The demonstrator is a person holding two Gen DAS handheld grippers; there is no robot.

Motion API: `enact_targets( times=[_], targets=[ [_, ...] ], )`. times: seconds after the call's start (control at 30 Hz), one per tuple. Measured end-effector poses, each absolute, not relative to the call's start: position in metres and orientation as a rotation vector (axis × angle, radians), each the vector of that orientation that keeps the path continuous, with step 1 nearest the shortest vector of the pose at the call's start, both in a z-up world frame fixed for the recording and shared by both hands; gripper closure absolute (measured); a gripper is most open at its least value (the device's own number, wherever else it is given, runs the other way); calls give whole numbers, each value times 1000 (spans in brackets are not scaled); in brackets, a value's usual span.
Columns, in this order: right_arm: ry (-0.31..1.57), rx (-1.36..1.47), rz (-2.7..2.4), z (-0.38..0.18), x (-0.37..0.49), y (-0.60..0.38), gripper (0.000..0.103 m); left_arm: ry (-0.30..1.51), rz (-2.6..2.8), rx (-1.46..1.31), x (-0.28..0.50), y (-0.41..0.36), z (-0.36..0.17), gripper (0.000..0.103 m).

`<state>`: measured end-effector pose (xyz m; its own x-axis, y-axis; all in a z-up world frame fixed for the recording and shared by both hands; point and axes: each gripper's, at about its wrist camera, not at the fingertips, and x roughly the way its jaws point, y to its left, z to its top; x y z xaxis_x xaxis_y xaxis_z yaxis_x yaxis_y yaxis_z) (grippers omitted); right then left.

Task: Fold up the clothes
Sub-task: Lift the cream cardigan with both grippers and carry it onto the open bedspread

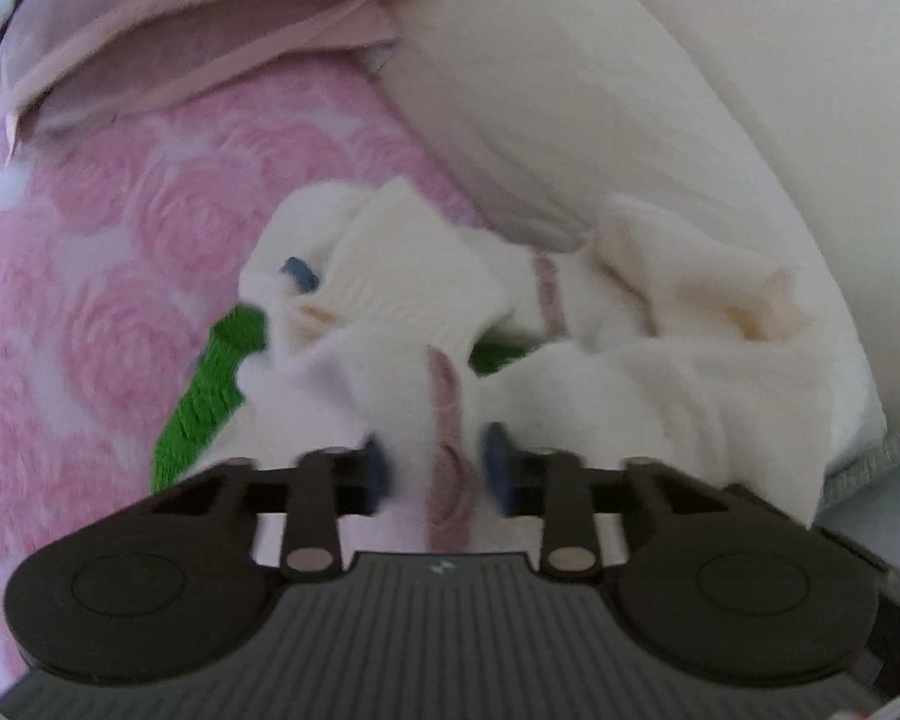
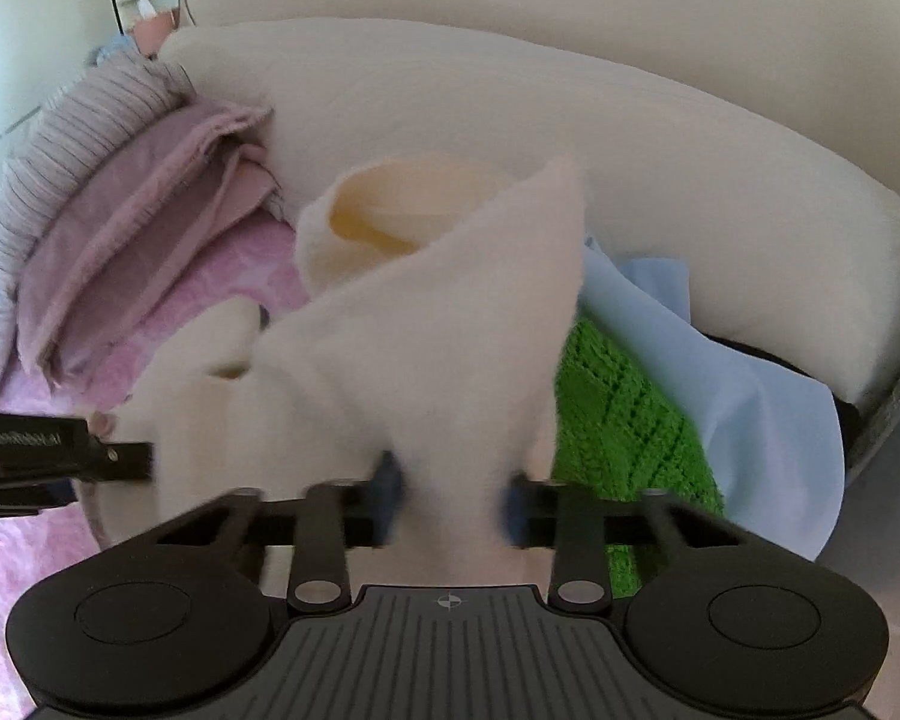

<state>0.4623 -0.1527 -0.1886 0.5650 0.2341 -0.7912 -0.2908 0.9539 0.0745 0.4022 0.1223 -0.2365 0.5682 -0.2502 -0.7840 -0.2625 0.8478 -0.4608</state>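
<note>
Left wrist view: left gripper (image 1: 435, 474) jaws closed partway, clamping cream garment (image 1: 390, 300) along its mauve trim strip (image 1: 447, 438). Garment bunched on pink rose blanket (image 1: 120, 228), over green knit (image 1: 210, 396), beside cream pillow (image 1: 540, 90).

Right wrist view: right gripper (image 2: 450, 507) jaws pinching cream garment (image 2: 426, 348), fabric lifted into cone. Green knit (image 2: 618, 414) and pale blue cloth (image 2: 720, 372) to right; folded mauve pile (image 2: 150, 228) left.

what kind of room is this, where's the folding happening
Most likely a bedroom, with the folding done on a bed: a pink rose-patterned blanket covers the surface, a large cream pillow lies at its far end, and folded mauve laundry is stacked beside it.
</note>
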Motion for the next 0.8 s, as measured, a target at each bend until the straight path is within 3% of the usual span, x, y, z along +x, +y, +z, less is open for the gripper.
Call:
enact_targets(
  times=[0.37,0.8],
  targets=[
    [714,30,568,-98,412,-115,83,694,97,-548,297,168,-143,94],
    [527,4,1119,-6,246,22,86,297,418,-556,11,261,-16,95]
  ],
)
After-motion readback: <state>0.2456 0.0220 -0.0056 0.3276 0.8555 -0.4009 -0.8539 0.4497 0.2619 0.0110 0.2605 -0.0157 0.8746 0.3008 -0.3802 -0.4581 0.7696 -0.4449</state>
